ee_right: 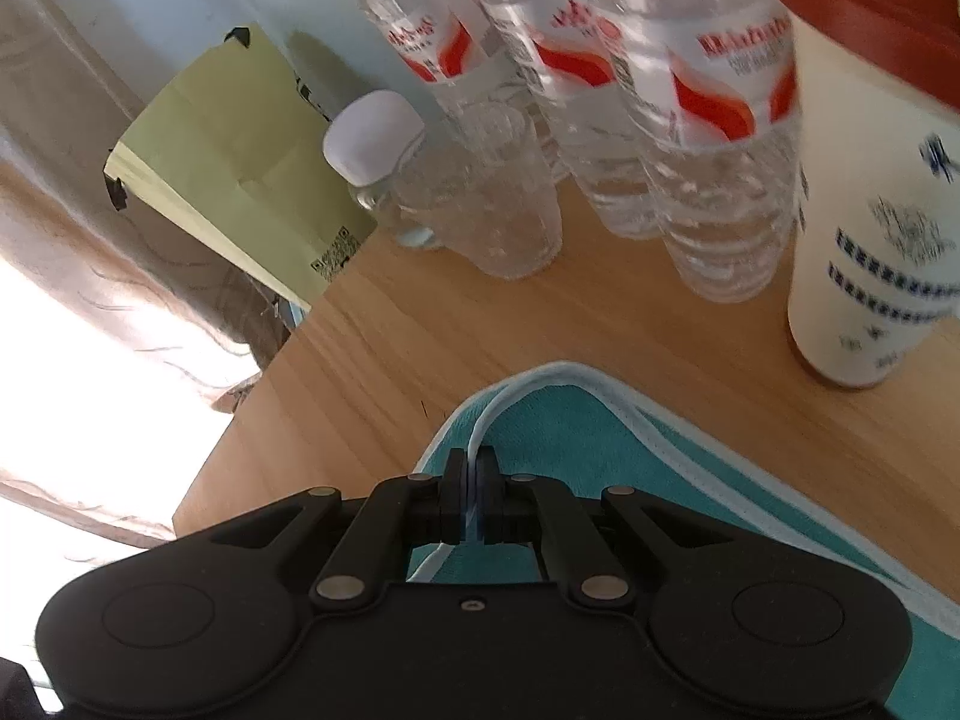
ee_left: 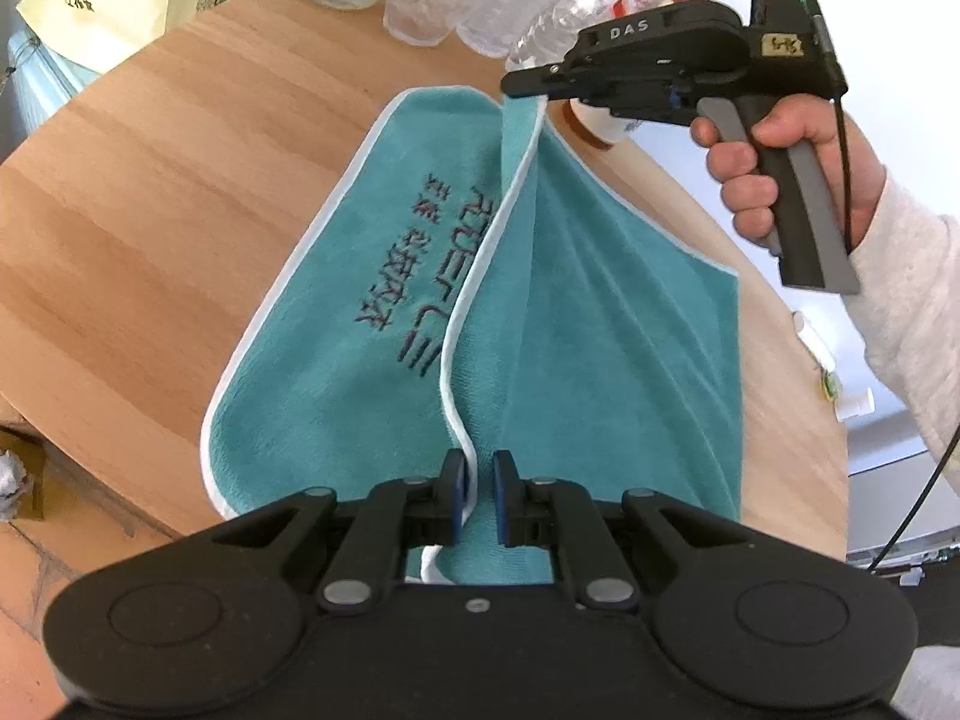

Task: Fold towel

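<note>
Nearest, the left gripper [ee_left: 478, 501] has its jaws nearly closed on the white-piped hem of the teal towel [ee_left: 372, 276] (the rest lies flat on the bench [ee_left: 150, 192]). Farther off, the right gripper [ee_right: 472, 501] pinches the same hem tight at the far corner, likely so both can carry that edge leftward over the lettered half.

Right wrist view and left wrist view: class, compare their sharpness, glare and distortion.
Right wrist view: the water bottles and the cream cup are smeared by blur, and the lower left is blown out white. Left wrist view: sharp, the towel lettering crisp; fisheye bends the table edge; corners darken.
</note>
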